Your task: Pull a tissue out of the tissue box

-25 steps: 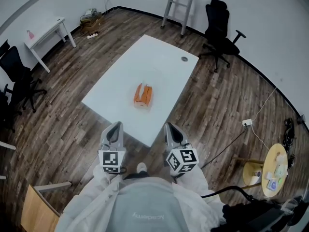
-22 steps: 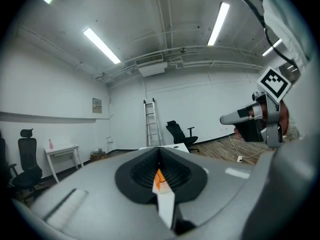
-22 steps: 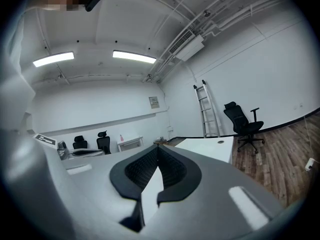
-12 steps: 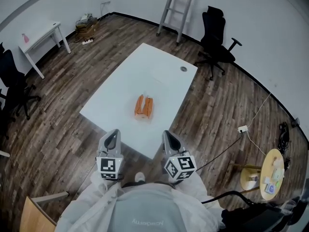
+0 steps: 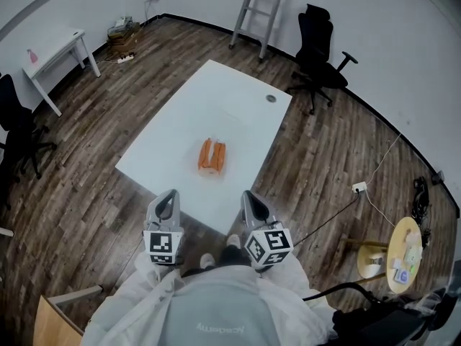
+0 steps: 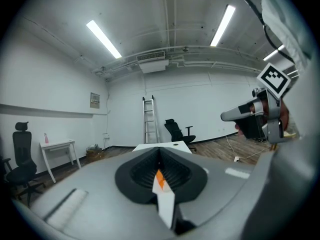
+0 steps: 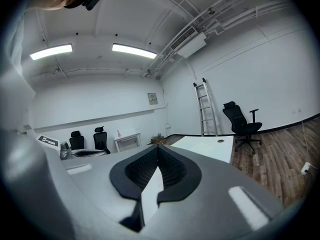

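White table, box at centre. L tool, R tool both closed, empty; pres. open one before reaching box.

The long white rectangular worktop is seen with bare surface on every side of the orange tissue pack, which lies near its close end. A small round grey grommet is set near the far end. Open wood-plank floor is left along both long sides. The left gripper and right gripper are held side by side just short of the near edge, with only worktop between them and the pack. A black office chair and a grey stepladder are stood well beyond the far end. A white cable is trailed across the floor at the right.
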Available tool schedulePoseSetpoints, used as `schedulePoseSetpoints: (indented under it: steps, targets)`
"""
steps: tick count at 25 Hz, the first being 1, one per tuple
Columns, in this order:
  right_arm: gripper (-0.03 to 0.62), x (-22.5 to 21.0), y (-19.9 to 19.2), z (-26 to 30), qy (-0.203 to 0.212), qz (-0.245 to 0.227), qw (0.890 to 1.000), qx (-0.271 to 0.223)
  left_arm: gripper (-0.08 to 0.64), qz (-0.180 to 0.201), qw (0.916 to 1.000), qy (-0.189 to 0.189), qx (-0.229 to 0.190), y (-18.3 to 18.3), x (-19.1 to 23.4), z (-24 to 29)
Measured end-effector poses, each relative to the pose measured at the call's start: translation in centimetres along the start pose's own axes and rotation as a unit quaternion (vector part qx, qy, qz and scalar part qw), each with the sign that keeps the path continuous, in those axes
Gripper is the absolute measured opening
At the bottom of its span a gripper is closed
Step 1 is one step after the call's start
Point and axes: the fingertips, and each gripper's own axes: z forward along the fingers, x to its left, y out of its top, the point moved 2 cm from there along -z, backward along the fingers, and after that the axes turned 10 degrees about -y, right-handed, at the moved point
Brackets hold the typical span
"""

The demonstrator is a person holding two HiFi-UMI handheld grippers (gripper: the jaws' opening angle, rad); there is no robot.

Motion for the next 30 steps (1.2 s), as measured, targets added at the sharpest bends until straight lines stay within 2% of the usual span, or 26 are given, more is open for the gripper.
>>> schedulePoseSetpoints:
  steps: [8, 21, 30]
  targets:
    - [0.002, -1.8, 0.2, 2.1, 0.009, 0.009, 1.000, 0.004, 0.000, 0.006, 0.9999, 0.011, 0.009, 0.3, 0.2, 2.0]
    - [0.002, -4.3, 0.8, 10.2, 0.073, 0.019, 0.996, 0.038, 0.000, 0.001, 0.9969, 0.064, 0.046, 0.2, 1.9, 7.4]
    - [0.002, -5.2, 1.8, 15.3, 0.119, 0.023, 0.991, 0.054, 0.000, 0.012, 0.9937, 0.094, 0.060, 1.2, 2.6, 10.4]
